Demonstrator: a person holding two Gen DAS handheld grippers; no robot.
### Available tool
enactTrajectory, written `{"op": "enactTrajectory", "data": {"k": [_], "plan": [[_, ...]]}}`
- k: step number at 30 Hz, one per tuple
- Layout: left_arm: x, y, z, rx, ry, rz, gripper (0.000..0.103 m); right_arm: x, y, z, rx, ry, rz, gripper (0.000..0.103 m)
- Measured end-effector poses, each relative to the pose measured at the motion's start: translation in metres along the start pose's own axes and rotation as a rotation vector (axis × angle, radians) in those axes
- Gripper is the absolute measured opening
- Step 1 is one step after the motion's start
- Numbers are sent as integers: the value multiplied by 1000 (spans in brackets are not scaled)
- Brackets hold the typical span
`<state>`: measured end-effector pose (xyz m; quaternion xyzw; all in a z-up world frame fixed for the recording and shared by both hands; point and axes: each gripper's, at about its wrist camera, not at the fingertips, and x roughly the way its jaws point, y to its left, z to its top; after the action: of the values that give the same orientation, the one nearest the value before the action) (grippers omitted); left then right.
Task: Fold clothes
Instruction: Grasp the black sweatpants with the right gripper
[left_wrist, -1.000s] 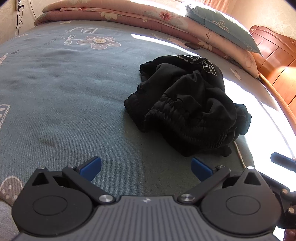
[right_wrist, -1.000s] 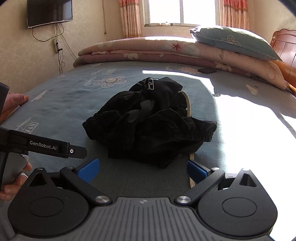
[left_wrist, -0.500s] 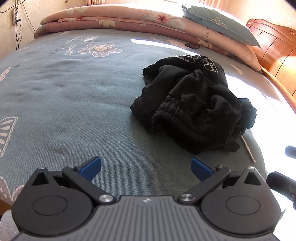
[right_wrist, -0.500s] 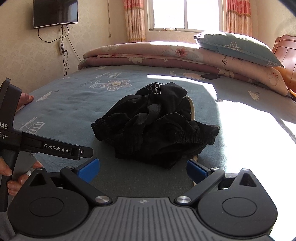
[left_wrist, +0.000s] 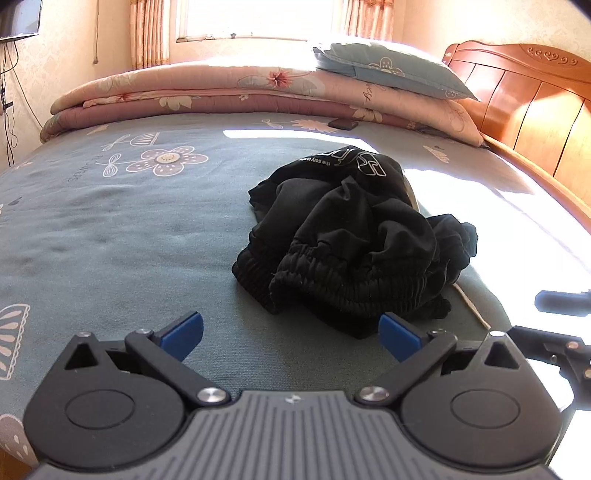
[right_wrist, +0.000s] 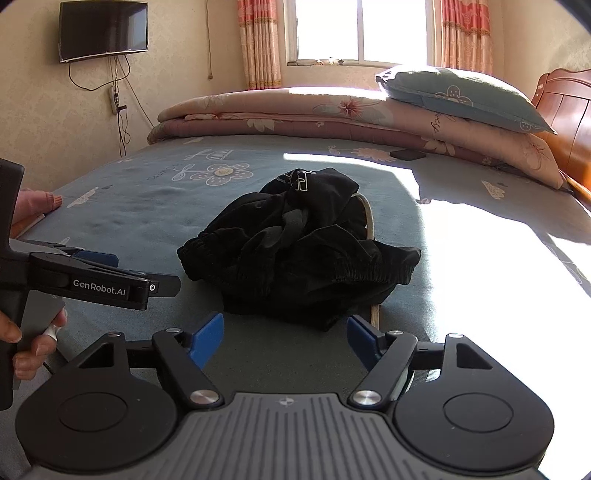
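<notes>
Folding hasn't really started yet: the black garment (right_wrist: 299, 247) is a crumpled heap in the middle of the bed (right_wrist: 147, 206), elastic waistband on the near side. Next move, I'd guess, is finding an edge or the waistband to pull it flat. The left hand-held gripper (left_wrist: 291, 332) is spread wide and empty, just short of the heap. The right hand-held gripper (right_wrist: 284, 334) has just been closing partway, nothing between its blue pads, touching nothing.
</notes>
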<state>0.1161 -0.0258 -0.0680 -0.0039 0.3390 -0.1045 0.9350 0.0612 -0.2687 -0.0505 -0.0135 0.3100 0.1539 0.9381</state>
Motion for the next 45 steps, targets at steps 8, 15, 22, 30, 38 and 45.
{"op": "enactTrajectory", "data": {"k": [8, 15, 22, 30, 38, 45], "plan": [[37, 22, 65, 35, -17, -52, 97, 56, -45, 23, 70, 51, 86, 69], [88, 31, 103, -24, 47, -109, 95, 90, -70, 62, 93, 121, 210, 62], [88, 11, 132, 125, 241, -49, 65, 89, -87, 105, 279, 260, 181, 52], [66, 14, 169, 71, 392, -69, 68, 127, -82, 159, 287, 339, 76, 55], [51, 29, 165, 86, 457, -48, 68, 196, -49, 160, 158, 447, -37, 21], [32, 58, 157, 112, 476, -55, 68, 185, -38, 207, 143, 454, -30, 13]]}}
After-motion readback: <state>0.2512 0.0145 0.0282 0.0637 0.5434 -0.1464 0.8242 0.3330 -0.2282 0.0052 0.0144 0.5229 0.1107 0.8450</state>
